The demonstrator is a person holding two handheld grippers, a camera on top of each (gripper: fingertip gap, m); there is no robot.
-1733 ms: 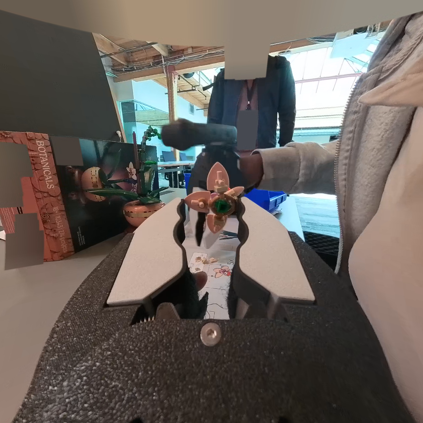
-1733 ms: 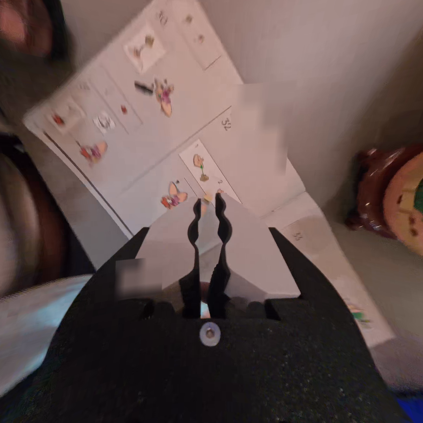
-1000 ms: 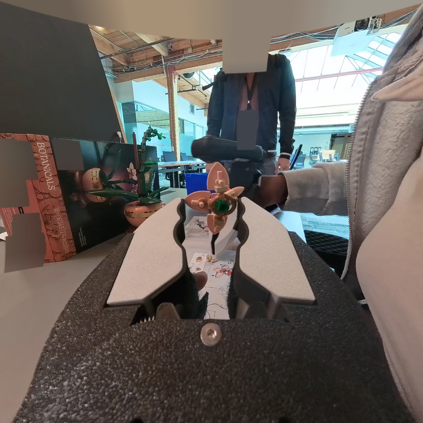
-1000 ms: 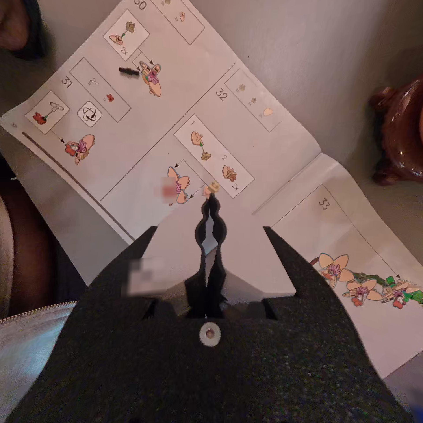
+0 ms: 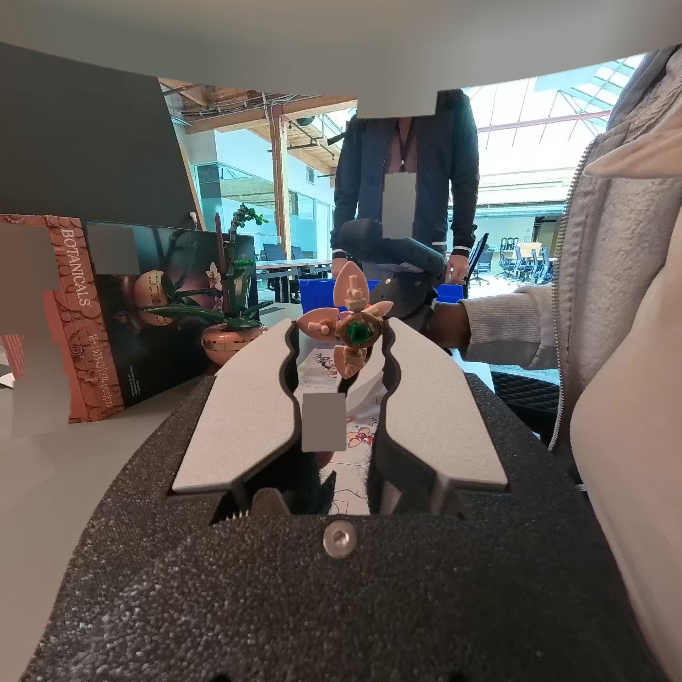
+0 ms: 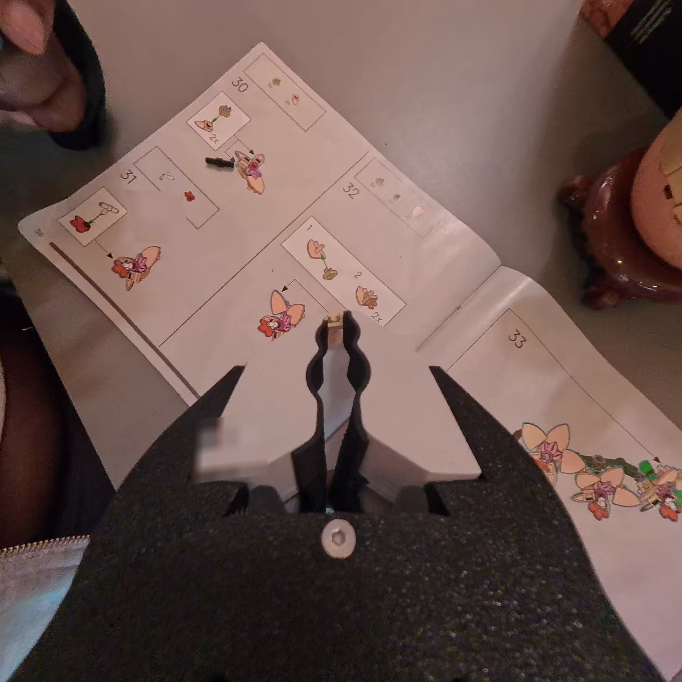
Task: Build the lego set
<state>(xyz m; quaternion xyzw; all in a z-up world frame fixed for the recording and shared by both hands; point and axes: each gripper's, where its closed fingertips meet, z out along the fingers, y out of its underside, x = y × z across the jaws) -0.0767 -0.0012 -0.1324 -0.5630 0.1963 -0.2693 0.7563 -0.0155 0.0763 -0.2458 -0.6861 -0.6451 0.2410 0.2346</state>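
My left gripper (image 5: 339,326) is shut on a lego flower (image 5: 355,331) with pink petals and a green centre, held upright at the fingertips above the table. My right gripper (image 6: 335,321) is shut on a small tan lego piece (image 6: 335,317) at its very tips, held above the open instruction booklet (image 6: 313,173). In the left wrist view the right gripper's black body (image 5: 400,291) shows just behind the flower, pointing down, held by a hand in a grey sleeve. A small black pin (image 6: 219,161) lies on the booklet.
The lego box (image 5: 103,332) stands at the left, with a built orchid stem in a pink pot (image 5: 230,332) beside it; the pot (image 6: 627,240) is right of the booklet. A blue bin (image 5: 317,295) sits behind. A person (image 5: 406,177) stands across the table.
My right gripper has closed on the tan piece and lifted away from the page. In the left wrist view it has shifted right behind the flower. The left gripper holds steady.
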